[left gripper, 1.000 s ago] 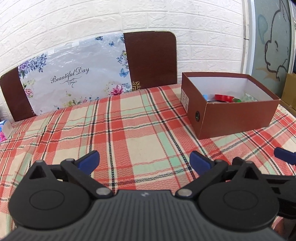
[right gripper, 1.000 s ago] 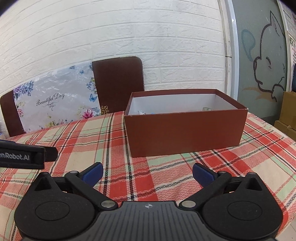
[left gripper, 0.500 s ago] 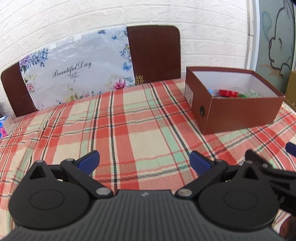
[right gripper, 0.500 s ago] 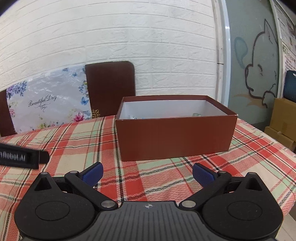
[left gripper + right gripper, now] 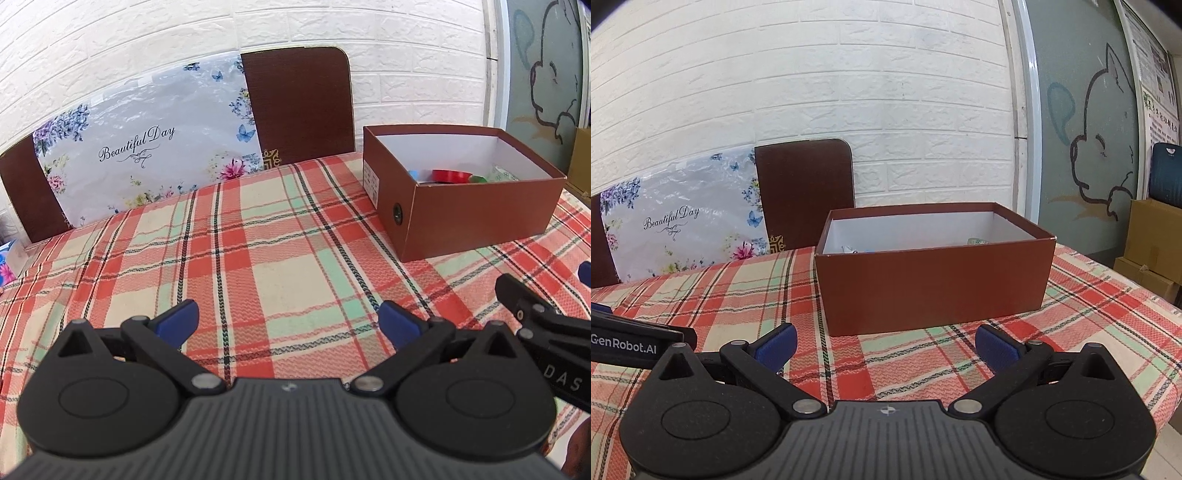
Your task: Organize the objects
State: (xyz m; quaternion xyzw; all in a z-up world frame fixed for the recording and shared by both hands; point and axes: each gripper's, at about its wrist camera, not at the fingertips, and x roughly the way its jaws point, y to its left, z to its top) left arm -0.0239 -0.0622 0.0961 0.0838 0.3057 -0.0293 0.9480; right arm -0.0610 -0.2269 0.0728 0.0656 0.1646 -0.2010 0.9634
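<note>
Above the plaid tablecloth (image 5: 258, 266), both grippers' fingers (image 5: 177, 320) (image 5: 995, 347) spread wide, holding nothing.

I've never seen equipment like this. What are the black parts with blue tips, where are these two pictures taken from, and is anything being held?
Those are two handheld grippers, each carrying its own camera that looks forward along its fingers. One picture comes from the left gripper, the other from the right gripper. Both are open and hold nothing. On the plaid tablecloth stands an open brown box with a red tape roll and other small items inside. Chairs stand behind the table.
</note>
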